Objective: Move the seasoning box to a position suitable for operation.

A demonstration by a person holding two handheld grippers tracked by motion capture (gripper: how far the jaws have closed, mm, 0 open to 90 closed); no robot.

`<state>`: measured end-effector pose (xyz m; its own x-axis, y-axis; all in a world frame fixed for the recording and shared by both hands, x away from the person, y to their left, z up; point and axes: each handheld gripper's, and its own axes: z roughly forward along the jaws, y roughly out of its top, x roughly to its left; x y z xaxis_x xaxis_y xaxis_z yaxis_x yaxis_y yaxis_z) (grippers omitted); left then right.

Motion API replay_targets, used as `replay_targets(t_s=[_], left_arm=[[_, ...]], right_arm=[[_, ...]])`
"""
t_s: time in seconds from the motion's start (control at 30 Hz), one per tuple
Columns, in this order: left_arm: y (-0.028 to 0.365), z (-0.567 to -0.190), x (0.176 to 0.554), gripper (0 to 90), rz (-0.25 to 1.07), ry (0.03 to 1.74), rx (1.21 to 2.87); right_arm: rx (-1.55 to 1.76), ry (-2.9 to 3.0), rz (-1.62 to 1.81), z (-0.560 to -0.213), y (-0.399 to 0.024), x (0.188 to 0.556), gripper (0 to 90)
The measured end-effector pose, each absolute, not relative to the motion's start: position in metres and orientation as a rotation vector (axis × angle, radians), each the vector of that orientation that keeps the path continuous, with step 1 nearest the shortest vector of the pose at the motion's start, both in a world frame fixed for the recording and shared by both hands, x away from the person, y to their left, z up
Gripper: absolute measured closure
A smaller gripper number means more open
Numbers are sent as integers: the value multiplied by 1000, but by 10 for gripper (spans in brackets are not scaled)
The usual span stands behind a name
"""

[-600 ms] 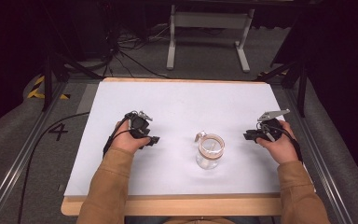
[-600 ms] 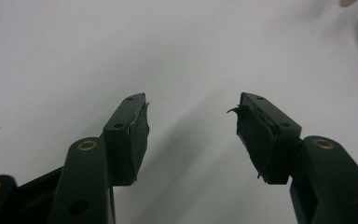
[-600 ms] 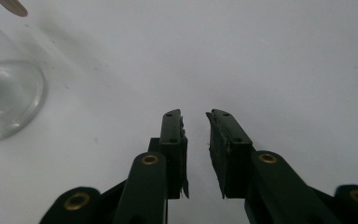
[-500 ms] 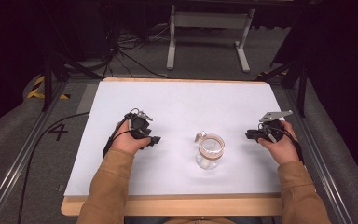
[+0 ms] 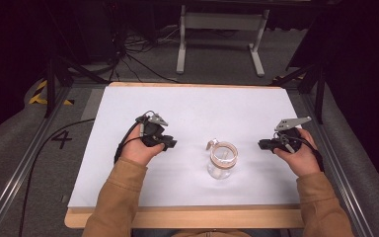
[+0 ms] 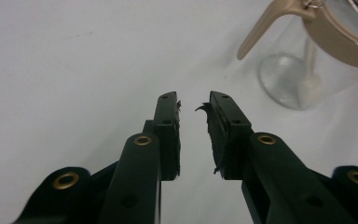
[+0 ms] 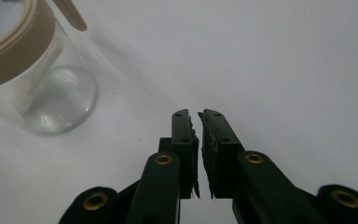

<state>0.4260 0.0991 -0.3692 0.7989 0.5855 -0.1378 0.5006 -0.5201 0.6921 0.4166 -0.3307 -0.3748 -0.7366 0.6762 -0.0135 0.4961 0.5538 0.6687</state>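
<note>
A clear glass jar (image 5: 222, 160) with a tan ring around its mouth and a tan tab sticking out stands upright on the white table top (image 5: 192, 108), between my two hands. My left gripper (image 5: 171, 144) rests to the left of it, pointing towards it. Its jaws (image 6: 193, 100) stand a little apart with nothing between them, and the jar (image 6: 307, 60) is ahead at the upper right. My right gripper (image 5: 261, 144) lies to the right of the jar and points left. Its jaws (image 7: 196, 114) are almost together and hold nothing, with the jar (image 7: 32, 74) at the upper left.
The white sheet covers a wooden table whose front edge (image 5: 187, 217) runs near the person's sleeves. Metal rails (image 5: 24, 163) flank both sides. Beyond the far edge are a grey stand (image 5: 222, 29), cables and dark floor.
My right gripper has edged a little to the left, towards the jar. The left gripper and the jar have stayed where they were.
</note>
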Motion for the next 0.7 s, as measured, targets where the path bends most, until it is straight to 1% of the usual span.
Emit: replay_targets(t_s=[0.03, 0.07, 0.13, 0.17, 0.23, 0.27, 0.43, 0.47, 0.7], left_arm=[[95, -369, 426, 757, 143, 774, 2213], [87, -368, 425, 808, 165, 721, 2209], [84, -367, 425, 839, 167, 704, 2208], [79, -368, 425, 839, 176, 692, 2185], [72, -370, 425, 850, 151, 672, 2179], [65, -372, 427, 854, 125, 647, 2204], [49, -379, 429, 875, 96, 609, 2245], [40, -381, 431, 871, 101, 589, 2256], [18, -394, 437, 868, 83, 558, 2300]], right_arm=[[975, 2522, 960, -375, -331, 417, 839], [967, 2535, 973, -375, -329, 414, 845], [954, 2548, 971, -376, -327, 411, 842], [954, 2548, 971, -376, -327, 411, 842], [948, 2556, 967, -377, -326, 408, 839], [946, 2561, 971, -377, -327, 404, 835], [958, 2563, 979, -377, -328, 397, 829], [966, 2565, 980, -377, -329, 393, 829], [975, 2566, 970, -379, -332, 382, 821]])
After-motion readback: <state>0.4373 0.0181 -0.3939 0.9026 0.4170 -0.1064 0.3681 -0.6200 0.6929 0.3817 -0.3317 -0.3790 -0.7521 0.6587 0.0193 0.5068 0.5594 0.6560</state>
